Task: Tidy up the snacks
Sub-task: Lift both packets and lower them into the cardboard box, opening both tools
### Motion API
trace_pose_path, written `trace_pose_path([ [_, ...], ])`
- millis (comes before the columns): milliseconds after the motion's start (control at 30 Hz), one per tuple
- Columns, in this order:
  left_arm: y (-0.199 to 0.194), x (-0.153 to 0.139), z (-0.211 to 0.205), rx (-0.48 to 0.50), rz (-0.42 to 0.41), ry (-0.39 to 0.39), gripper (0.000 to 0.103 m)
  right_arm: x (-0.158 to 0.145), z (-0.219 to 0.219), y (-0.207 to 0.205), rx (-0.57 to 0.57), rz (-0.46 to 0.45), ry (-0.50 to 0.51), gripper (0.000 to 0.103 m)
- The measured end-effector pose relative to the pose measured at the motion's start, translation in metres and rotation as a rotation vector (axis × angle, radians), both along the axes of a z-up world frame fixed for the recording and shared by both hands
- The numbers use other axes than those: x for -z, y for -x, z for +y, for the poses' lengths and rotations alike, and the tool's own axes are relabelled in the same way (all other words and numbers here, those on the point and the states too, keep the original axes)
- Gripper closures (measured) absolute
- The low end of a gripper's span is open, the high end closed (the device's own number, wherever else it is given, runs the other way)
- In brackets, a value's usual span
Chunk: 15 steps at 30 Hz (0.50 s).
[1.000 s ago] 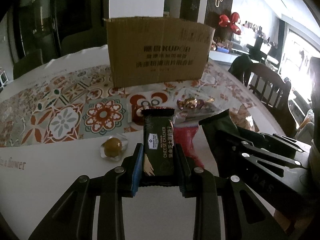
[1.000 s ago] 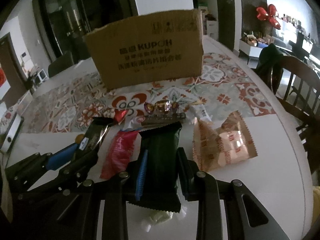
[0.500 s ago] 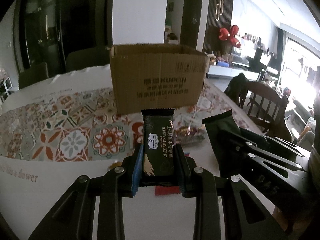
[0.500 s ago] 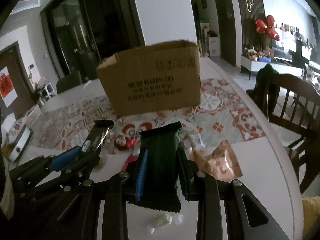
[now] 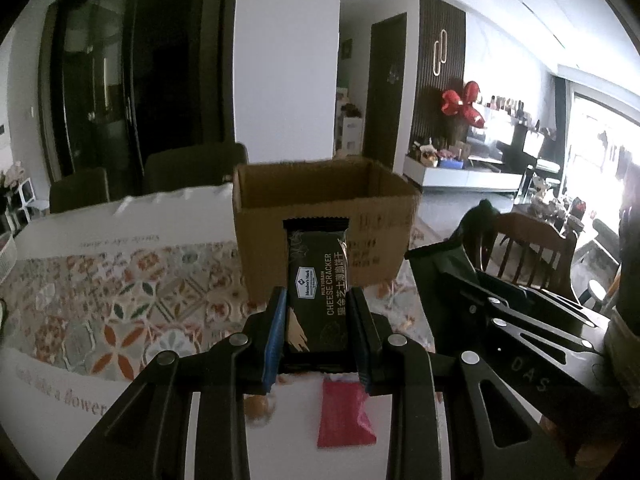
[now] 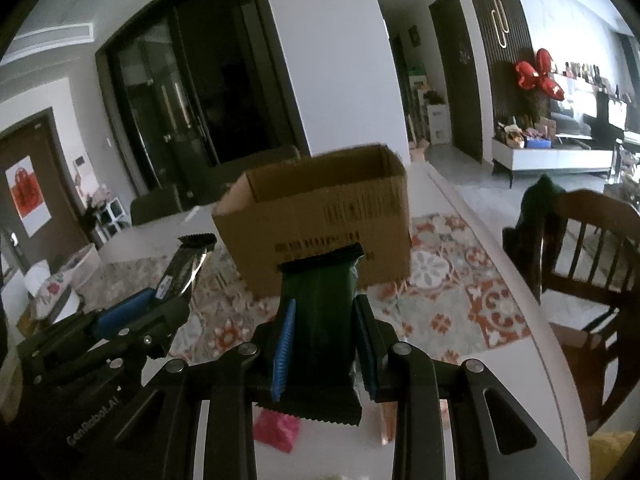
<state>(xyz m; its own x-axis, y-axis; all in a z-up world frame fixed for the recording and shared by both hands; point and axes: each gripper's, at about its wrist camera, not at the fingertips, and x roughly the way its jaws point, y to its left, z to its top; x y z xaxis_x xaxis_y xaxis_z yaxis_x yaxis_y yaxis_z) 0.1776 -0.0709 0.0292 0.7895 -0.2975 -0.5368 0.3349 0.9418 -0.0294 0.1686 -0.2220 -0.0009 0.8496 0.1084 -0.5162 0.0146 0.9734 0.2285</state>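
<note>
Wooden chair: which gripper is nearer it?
Right. The right gripper, clamping a green packet, has the wooden chair close on its right; the left gripper, holding a cracker packet, is beyond it, farther left.

Matt brown corrugated cardboard on the open box [image 5: 324,216]. The cheese cracker packet [image 5: 318,280] is glossy black film; the dark green packet [image 6: 318,312] shows a duller plastic sheen with a serrated edge. Ribbed blue pads [image 6: 285,344] sit in matt black gripper frames. A patterned cloth [image 5: 120,292] covers the desk, beside a dark wooden chair [image 6: 592,248].
</note>
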Motion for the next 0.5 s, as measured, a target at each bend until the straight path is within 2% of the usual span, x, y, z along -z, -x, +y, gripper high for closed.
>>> trace_pose_path([
  [300,-0.026,-0.028,-0.001,-0.012,-0.063,-0.004,0.073,-0.032,-0.005,-0.026,-0.015,-0.069,0.002,0.073],
  [500,-0.053,-0.042,-0.004,-0.009,-0.072,-0.005,0.073,-0.049,-0.010,-0.055,-0.027,-0.072,-0.010,0.073],
])
